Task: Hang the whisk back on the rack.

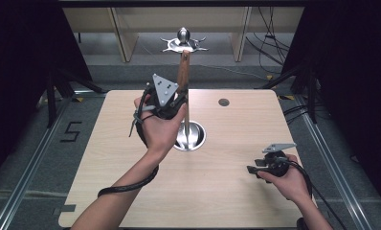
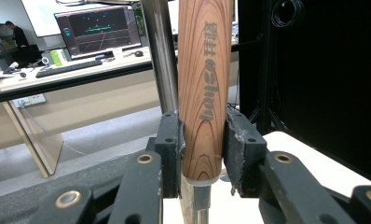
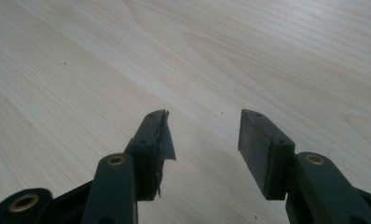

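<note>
One wooden handle (image 2: pixel 204 88) clenched upright between left claw (image 2: pixel 203 154) jaws; right claw (image 3: pixel 203 140) released.

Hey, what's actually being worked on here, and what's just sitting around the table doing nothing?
In use:
wooden handle, clamped by the left gripper
metal stand with its upright pole, beside the handle

Idle:
right gripper, open and empty over the table
dark round spot on the tabletop
monitor and keyboard in the background
</note>
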The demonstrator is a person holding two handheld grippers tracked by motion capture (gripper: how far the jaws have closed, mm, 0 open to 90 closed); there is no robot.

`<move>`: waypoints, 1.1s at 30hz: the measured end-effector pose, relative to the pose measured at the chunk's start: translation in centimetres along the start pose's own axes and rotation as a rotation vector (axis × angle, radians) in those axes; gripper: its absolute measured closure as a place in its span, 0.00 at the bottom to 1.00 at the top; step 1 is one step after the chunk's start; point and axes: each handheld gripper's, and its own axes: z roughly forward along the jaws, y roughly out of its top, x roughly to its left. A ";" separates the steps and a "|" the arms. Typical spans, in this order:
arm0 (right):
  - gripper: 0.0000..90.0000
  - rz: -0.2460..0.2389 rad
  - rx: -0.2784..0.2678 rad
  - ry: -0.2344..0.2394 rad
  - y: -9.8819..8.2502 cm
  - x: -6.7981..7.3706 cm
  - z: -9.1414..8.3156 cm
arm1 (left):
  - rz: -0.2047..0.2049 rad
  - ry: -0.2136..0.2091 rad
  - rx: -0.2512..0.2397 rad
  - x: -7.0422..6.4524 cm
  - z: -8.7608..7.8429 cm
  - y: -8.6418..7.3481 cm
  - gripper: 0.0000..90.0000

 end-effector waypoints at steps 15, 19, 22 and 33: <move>0.58 0.000 -0.001 0.001 0.0 0.0 0.0 | -0.001 0.008 0.008 0.1 0.5 -0.1 0.75; 0.58 -0.006 0.005 0.001 0.0 -0.1 -0.1 | 0.001 0.010 0.008 0.0 0.7 0.0 0.76; 0.58 -0.022 0.005 0.000 0.1 -0.2 -0.1 | 0.000 0.010 0.007 0.0 0.7 0.0 0.76; 0.59 -0.013 0.005 0.000 0.1 -0.1 -0.1 | 0.000 0.022 0.014 0.1 1.1 -0.1 0.75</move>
